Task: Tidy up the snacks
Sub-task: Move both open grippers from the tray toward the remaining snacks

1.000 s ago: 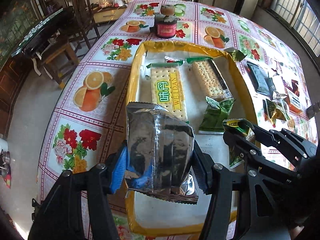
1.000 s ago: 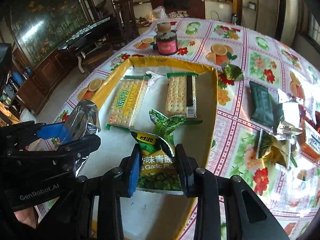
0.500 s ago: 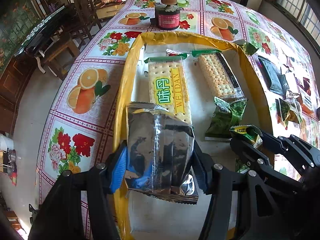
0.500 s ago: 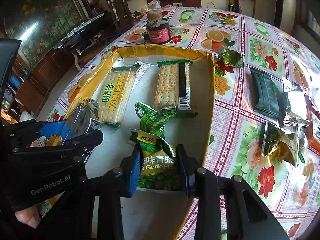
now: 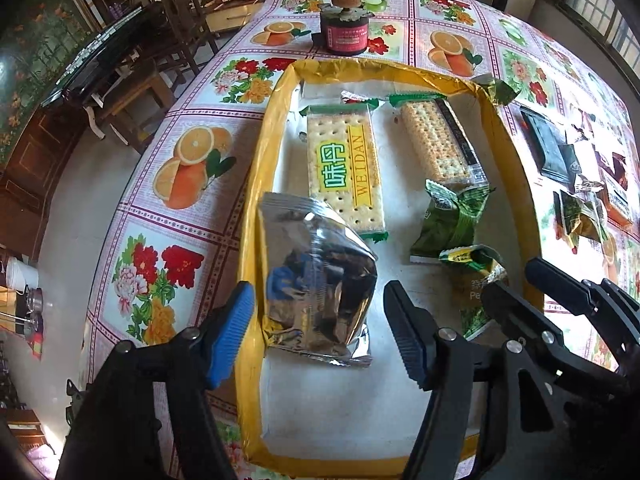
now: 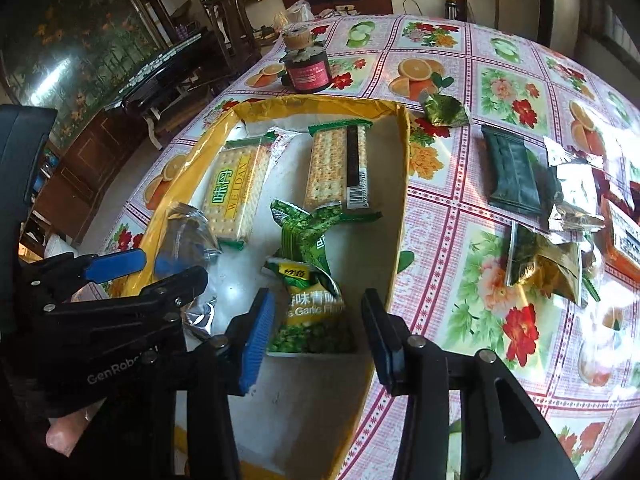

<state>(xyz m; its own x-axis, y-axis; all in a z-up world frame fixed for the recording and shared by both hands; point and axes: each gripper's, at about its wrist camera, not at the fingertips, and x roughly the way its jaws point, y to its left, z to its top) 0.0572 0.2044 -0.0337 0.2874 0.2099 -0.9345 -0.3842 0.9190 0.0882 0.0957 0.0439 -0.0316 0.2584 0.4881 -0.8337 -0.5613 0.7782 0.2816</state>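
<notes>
A yellow-rimmed tray (image 5: 256, 184) (image 6: 402, 184) lies on the flowered tablecloth. A silver foil snack bag (image 5: 316, 284) (image 6: 188, 236) lies in the tray's near left part, between the spread fingers of my open left gripper (image 5: 318, 324). A green garlic pea packet (image 6: 312, 308) (image 5: 476, 280) lies in the tray between the spread fingers of my open right gripper (image 6: 318, 326). Two cracker packs (image 5: 344, 168) (image 6: 340, 168) and a green packet (image 5: 448, 220) (image 6: 308, 228) lie farther in the tray.
Loose snacks lie on the cloth right of the tray: a dark green pack (image 6: 512, 176), foil bags (image 6: 572, 196), a green-gold packet (image 6: 544, 260), a small green wrapper (image 6: 444, 110). A dark jar (image 5: 346, 34) (image 6: 306, 72) stands beyond the tray. Chairs stand left.
Both grippers have opened. The silver bag and the pea packet, held a moment ago, now lie released in the tray.
</notes>
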